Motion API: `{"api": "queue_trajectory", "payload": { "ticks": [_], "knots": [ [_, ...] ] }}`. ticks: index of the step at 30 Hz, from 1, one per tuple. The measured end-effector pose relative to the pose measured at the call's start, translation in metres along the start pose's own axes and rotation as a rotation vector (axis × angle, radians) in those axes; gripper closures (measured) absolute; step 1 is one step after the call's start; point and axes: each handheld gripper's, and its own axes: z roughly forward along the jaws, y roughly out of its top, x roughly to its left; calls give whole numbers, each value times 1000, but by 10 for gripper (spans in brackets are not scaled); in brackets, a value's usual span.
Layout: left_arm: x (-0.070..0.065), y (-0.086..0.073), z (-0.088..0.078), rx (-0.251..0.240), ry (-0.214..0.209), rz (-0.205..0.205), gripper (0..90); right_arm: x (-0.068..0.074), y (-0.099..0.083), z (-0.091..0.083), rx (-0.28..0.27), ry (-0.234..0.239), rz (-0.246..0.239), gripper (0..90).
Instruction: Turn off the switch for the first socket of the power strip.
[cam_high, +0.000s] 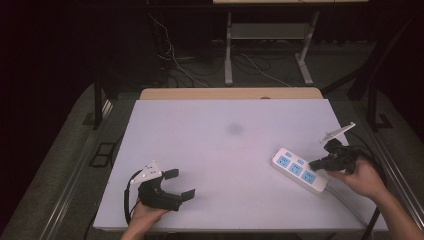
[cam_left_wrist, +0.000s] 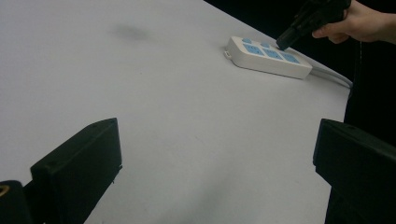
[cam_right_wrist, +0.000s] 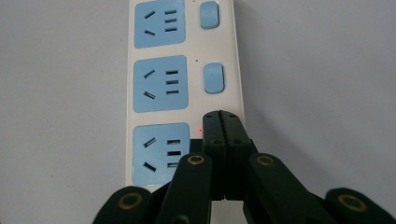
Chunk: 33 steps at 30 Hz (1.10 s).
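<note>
A white power strip with three blue sockets lies near the table's right edge, also seen far off in the left gripper view. My right gripper is shut, and its joined tips rest on the strip beside the nearest socket, covering the spot below two blue switches. A small red light glows just left of the tips. My left gripper stands open near the front left of the table, jaws wide apart with nothing between them.
The strip's grey cable runs off toward the front right corner. A faint dark smudge marks the white tabletop. A wooden edge borders the far side, with desk legs and cables on the floor beyond.
</note>
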Motion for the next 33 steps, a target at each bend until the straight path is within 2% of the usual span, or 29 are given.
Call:
{"api": "queue_trajectory", "payload": {
  "ticks": [9, 13, 17, 23, 33],
  "knots": [
    [0, 0, 0, 3, 0, 4, 0, -1, -5, 0, -35, 5, -9, 900],
    [0, 0, 0, 5, -1, 4, 0, -3, -8, 0, -56, 22, -19, 900],
    [0, 0, 0, 5, 0, 2, 0, -1, -8, 2, -42, 6, -37, 900],
    [-1, 0, 1, 8, 0, 4, 0, 0, -8, 2, -51, -3, -47, 900],
    [0, -1, 0, 2, 5, -2, 0, -2, -6, 1, -43, 13, -33, 900]
  ]
}}
